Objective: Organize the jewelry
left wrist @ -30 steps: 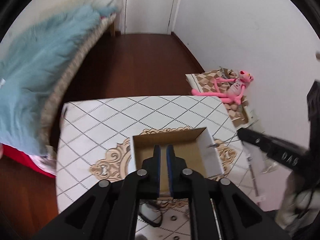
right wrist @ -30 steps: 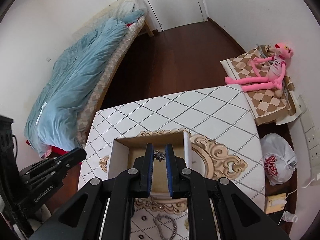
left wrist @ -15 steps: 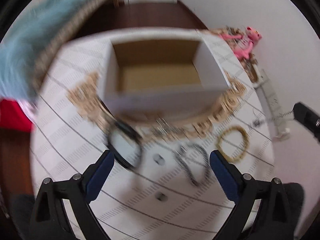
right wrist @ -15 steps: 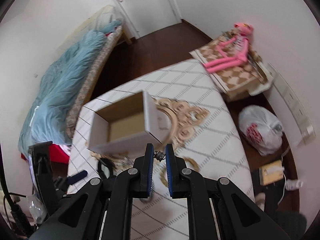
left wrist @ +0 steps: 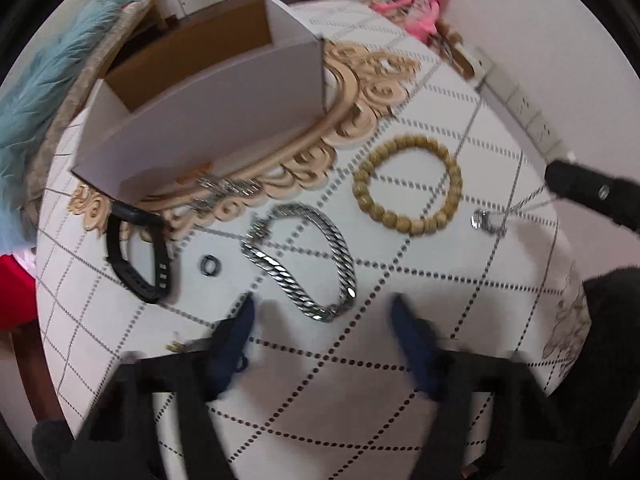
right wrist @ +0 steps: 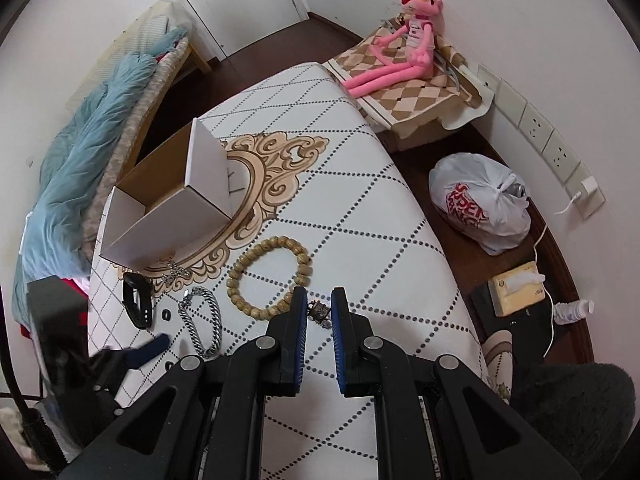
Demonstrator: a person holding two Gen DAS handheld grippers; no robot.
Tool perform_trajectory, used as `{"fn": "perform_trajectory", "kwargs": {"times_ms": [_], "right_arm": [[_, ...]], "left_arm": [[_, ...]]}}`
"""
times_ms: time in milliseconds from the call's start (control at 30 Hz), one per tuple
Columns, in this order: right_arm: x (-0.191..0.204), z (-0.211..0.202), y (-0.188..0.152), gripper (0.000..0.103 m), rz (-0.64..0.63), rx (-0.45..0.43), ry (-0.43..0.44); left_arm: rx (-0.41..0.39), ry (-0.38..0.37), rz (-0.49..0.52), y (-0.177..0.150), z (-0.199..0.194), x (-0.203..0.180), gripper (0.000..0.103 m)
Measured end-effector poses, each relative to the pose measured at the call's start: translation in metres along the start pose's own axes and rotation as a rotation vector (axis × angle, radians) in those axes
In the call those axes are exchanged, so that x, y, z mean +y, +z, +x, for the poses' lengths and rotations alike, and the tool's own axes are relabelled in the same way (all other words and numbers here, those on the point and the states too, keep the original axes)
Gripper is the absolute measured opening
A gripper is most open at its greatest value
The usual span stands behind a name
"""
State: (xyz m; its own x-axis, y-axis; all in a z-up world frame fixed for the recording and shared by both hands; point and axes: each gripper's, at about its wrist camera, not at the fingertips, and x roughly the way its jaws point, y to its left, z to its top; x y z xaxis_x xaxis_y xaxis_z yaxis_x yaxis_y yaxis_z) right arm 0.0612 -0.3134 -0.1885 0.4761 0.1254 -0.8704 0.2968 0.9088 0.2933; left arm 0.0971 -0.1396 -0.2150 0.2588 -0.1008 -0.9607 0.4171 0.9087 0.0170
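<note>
An open cardboard box (left wrist: 208, 108) stands on the patterned table (left wrist: 420, 272). In front of it lie a silver chain bracelet (left wrist: 308, 256), a wooden bead bracelet (left wrist: 408, 186), a black watch band (left wrist: 138, 256), a small dark ring (left wrist: 209, 265) and a small silver clasp piece (left wrist: 224, 188). My left gripper (left wrist: 322, 312) is open just above the table, straddling the near end of the silver chain. My right gripper (right wrist: 319, 308) is shut on a thin silver necklace with a pendant (right wrist: 320, 312), seen hanging at the right in the left wrist view (left wrist: 486, 220).
A bed with a blue duvet (right wrist: 84, 148) lies to the left. A pink plush toy (right wrist: 404, 48) sits on a low stool by the wall. A white plastic bag (right wrist: 480, 204) and a tissue box (right wrist: 516, 288) lie on the floor right of the table.
My left gripper opened, left the box and dropped low over the silver chain. My right gripper carried the necklace from over the box back toward the table's near right.
</note>
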Motion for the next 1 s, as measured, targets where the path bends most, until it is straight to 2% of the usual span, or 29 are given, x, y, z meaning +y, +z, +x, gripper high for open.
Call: {"fn": "perform_trajectory", "kwargs": {"times_ms": [133, 333, 600, 800, 1000], "right_arm": [[0.002, 0.0, -0.001, 0.012, -0.003, 0.003, 0.004], [0.009, -0.004, 0.001, 0.012, -0.007, -0.004, 0.021], [0.03, -0.027, 0.019, 0.012, -0.023, -0.028, 0.115], [0.063, -0.051, 0.06, 0.012, -0.053, -0.059, 0.242], [0.11, -0.043, 0.113, 0.012, -0.134, -0.053, 0.319]], "left_arm": [[-0.033, -0.017, 0.001, 0.001, 0.0, 0.001, 0.011], [-0.064, -0.071, -0.032, 0.008, -0.006, 0.009, 0.009], [-0.192, -0.195, -0.118, 0.03, -0.08, 0.047, 0.009], [-0.267, -0.269, -0.171, 0.063, -0.132, 0.078, 0.009], [-0.306, -0.243, -0.183, 0.111, -0.145, 0.11, 0.009]]}}
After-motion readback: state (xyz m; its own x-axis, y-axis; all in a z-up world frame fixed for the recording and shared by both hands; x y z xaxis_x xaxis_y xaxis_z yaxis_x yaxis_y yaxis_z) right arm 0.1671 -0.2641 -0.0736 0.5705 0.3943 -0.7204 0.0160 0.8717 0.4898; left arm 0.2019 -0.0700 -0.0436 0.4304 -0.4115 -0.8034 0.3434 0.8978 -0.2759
